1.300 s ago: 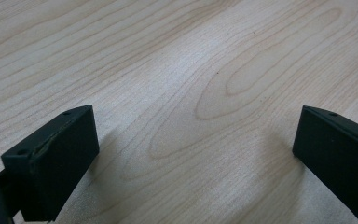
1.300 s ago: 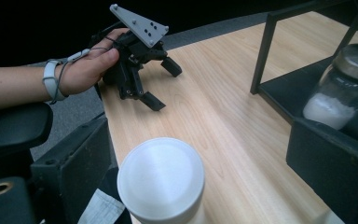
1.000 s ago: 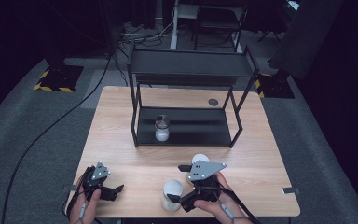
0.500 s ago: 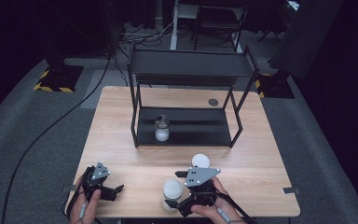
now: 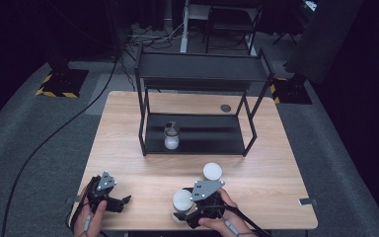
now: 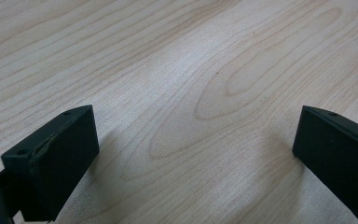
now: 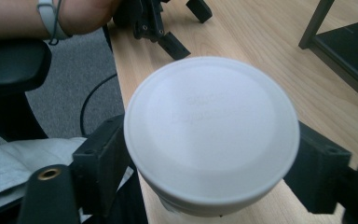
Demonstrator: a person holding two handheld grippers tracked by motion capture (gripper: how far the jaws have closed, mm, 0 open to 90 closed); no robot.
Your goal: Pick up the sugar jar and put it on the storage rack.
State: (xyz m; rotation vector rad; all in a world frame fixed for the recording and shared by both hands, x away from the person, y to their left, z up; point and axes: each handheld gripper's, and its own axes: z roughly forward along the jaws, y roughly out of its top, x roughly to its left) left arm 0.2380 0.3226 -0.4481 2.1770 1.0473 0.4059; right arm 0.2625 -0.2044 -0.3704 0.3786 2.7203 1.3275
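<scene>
A jar with a white lid (image 5: 181, 199) stands near the table's front edge, and my right gripper (image 5: 182, 211) grips it from the right. In the right gripper view the white lid (image 7: 212, 130) sits above both black jaws. They have just been closing and now press on the jar's body under the lid, around my right gripper's (image 7: 209, 161) midpoint. A second white-lidded jar (image 5: 212, 171) stands just behind. My left gripper (image 5: 122, 202) rests at the front left; its jaws stand wide open over bare wood (image 6: 191, 154).
A black two-level metal rack (image 5: 197, 74) stands mid-table, with a glass jar (image 5: 171, 136) on its lower shelf. A small dark disc (image 5: 225, 107) lies behind the rack. In the right gripper view the table's front edge (image 7: 121, 88) runs close by, beside a person's wrist (image 7: 51, 18).
My right gripper sank slightly and its jaws closed in on the white-lidded jar. The left gripper and the other jars stayed put.
</scene>
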